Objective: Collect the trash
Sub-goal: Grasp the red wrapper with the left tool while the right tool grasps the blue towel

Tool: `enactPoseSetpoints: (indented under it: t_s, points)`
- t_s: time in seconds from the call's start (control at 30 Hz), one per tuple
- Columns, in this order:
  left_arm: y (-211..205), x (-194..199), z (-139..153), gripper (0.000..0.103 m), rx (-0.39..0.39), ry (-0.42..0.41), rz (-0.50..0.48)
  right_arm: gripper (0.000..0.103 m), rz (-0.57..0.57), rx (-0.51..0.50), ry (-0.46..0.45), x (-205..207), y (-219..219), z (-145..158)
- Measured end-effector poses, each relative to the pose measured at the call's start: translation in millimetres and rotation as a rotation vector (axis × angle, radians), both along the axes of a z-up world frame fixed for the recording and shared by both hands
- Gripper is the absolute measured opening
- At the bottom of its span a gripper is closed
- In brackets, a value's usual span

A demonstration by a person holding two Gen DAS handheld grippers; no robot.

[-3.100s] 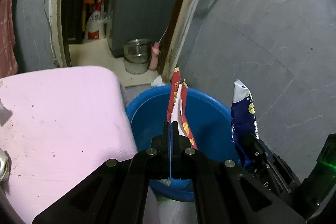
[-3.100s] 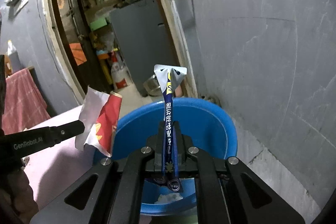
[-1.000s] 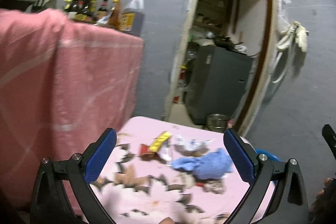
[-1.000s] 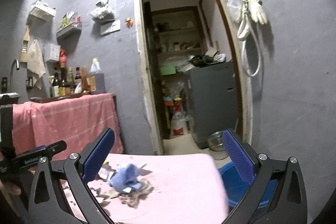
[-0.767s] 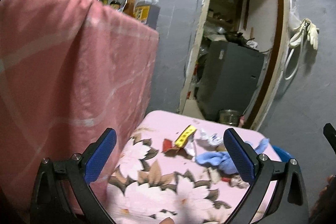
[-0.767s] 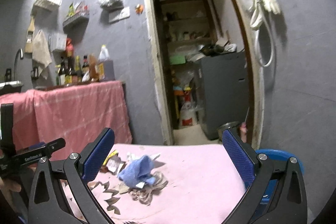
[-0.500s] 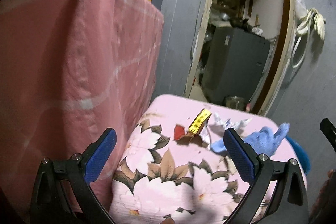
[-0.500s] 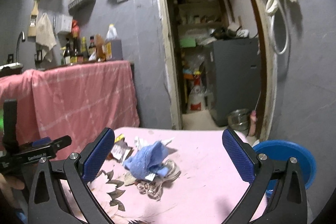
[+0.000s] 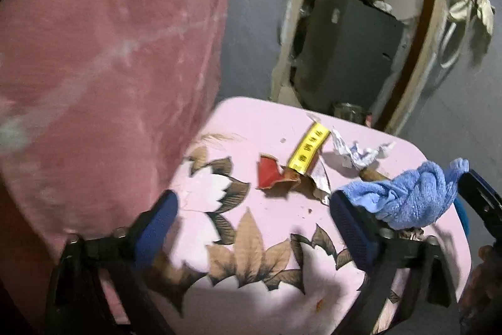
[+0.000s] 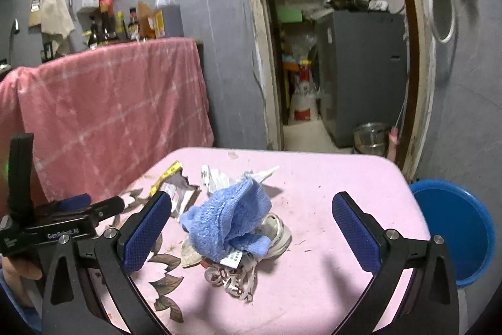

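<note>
Our left gripper's [image 9: 252,228] jaws are closing with nothing between them; our right gripper [image 10: 251,228] stands wide and empty. Only the right view shows the blue basin [image 10: 455,228] beyond the pink table's [image 10: 339,178] edge. The red-and-yellow wrapper [image 9: 295,168] lies ahead between the left fingers; the blue cloth [image 10: 227,218] over crumpled trash sits between the right ones.
</note>
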State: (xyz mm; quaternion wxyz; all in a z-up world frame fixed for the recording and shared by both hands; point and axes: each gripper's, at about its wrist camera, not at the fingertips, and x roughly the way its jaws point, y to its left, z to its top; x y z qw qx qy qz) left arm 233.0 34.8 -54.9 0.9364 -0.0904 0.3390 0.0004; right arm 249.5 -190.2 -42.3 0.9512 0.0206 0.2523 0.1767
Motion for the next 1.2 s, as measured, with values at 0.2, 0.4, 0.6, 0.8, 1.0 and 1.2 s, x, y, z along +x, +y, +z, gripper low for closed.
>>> enactPoseSetpoints:
  t_s: [0.2, 0.4, 0.6, 0.8, 1.0, 1.2]
  points:
    - [-7, 18, -8, 0.057, -0.011, 0.054, -0.074, 0.094, 0.034, -0.024, 0.092, 21, 11, -12]
    - [-10, 36, -11, 0.045, 0.01, 0.072, -0.094, 0.082, 0.048, -0.029, 0.139, 27, 15, -25]
    - [-15, 47, -17, 0.031, 0.014, 0.086, -0.116, 0.079, 0.076, -0.019, 0.162, 29, 19, -32]
    - [-17, 50, -19, 0.015, 0.002, 0.085, -0.126, 0.069, 0.102, 0.005, 0.186, 30, 20, -38]
    - [-18, 48, -18, 0.0, 0.0, 0.076, -0.136, 0.057, 0.122, 0.039, 0.193, 27, 19, -39]
    - [-20, 31, -14, 0.0, -0.023, 0.052, -0.123, 0.049, 0.137, 0.058, 0.196, 22, 18, -38]
